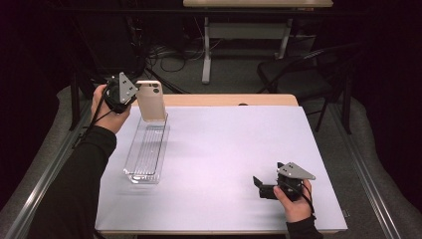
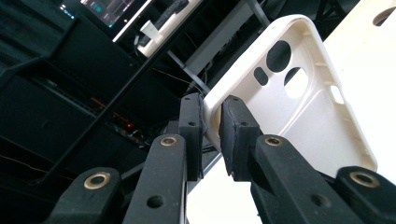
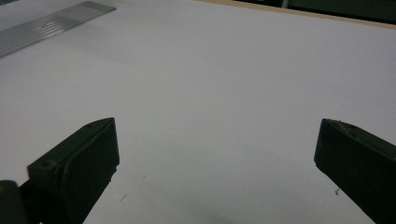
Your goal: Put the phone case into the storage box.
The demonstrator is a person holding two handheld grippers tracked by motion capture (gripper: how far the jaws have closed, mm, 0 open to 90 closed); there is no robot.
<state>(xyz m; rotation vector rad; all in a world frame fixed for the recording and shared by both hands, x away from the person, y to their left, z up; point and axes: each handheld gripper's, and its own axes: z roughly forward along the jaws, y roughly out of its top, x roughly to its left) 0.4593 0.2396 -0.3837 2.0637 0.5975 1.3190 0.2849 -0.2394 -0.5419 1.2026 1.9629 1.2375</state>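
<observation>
White table (image 1: 224, 164), dark room behind. Left gripper (image 1: 133, 93) clamps phone case (image 1: 151, 101) by its edge, held over far end of clear tray (image 1: 146, 157); likely next: lower case into tray. Left gripper view shows case's hollow inside. Right gripper (image 1: 259, 186) idle, jaws wide apart.

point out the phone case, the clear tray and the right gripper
phone case (image 2: 322, 116), left gripper view, inner back wall
clear tray (image 1: 147, 155), high view, ribbed floor
right gripper (image 1: 258, 185), high view, between its open jaws
</observation>
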